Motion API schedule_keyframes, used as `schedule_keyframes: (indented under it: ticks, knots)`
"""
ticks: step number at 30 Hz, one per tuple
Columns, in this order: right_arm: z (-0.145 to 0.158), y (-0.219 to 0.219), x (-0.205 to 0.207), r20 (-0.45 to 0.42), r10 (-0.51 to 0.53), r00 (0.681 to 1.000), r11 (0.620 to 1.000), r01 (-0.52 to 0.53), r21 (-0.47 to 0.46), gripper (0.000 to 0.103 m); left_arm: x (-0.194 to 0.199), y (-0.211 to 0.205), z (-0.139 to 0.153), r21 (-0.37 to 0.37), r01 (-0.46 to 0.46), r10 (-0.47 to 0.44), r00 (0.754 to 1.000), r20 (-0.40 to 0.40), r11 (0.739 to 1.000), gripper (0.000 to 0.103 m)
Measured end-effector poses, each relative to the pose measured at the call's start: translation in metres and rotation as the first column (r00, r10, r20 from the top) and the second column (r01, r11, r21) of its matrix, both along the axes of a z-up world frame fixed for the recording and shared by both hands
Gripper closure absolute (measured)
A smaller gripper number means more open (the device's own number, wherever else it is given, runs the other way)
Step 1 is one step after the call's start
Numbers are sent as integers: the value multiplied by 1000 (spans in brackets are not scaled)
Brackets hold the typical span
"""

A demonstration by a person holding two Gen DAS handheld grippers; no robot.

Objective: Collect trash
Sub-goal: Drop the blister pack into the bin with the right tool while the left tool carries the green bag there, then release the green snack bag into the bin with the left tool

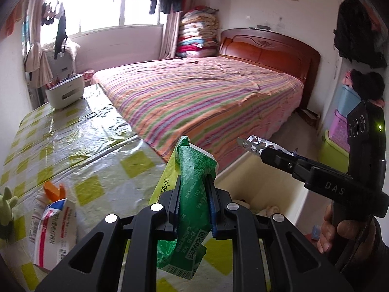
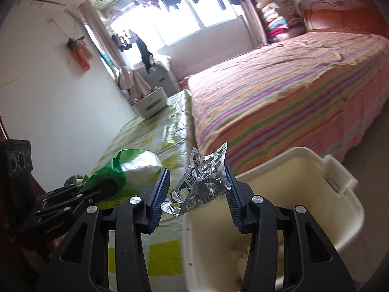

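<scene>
On the yellow-checked plastic table cover (image 1: 80, 143) at far left lies a red-and-white paper packet (image 1: 52, 233); beside it the left gripper (image 1: 194, 194) is clamped tight on a crumpled green plastic wrapper (image 1: 194, 177); further right the right gripper (image 2: 197, 185) pinches a crushed silver foil blister strip (image 2: 201, 182) between partly spread jaws, over the rim of the cream plastic bin (image 2: 304, 177).

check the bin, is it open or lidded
Open. The cream bin shows no lid; both views look straight down past its rim to the inside walls and a few pale scraps at the bottom.
</scene>
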State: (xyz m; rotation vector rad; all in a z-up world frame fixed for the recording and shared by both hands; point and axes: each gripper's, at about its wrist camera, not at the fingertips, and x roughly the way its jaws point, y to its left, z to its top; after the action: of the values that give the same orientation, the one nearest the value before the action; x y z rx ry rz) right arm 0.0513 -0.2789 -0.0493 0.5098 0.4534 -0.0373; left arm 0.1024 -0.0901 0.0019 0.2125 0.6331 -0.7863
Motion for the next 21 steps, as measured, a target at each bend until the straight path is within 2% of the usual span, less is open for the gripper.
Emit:
schedule_keyframes:
  ticks: [8, 13, 14, 16, 21]
  knots:
    - [-9, -17, -11, -24, -71, 997, 997, 71, 27, 57, -16, -22, -2, 28, 50, -50, 999, 10, 998, 86]
    - [-6, -14, -16, -21, -100, 995, 995, 100, 11, 56, -23, -33, -3, 33, 72, -73, 997, 13, 997, 86]
    - [-6, -14, -18, -20, -102, 995, 995, 102, 8, 52, -24, -35, -5, 38, 77, -78, 997, 13, 996, 86]
    - [-6, -14, -20, -20, -109, 994, 994, 109, 9, 36, -26, -39, -7, 49, 83, -83, 996, 12, 995, 86]
    - [-5, -24, -29, 5, -148, 989, 988, 147, 49, 36, -29, -46, -8, 51, 97, -97, 995, 7, 994, 86]
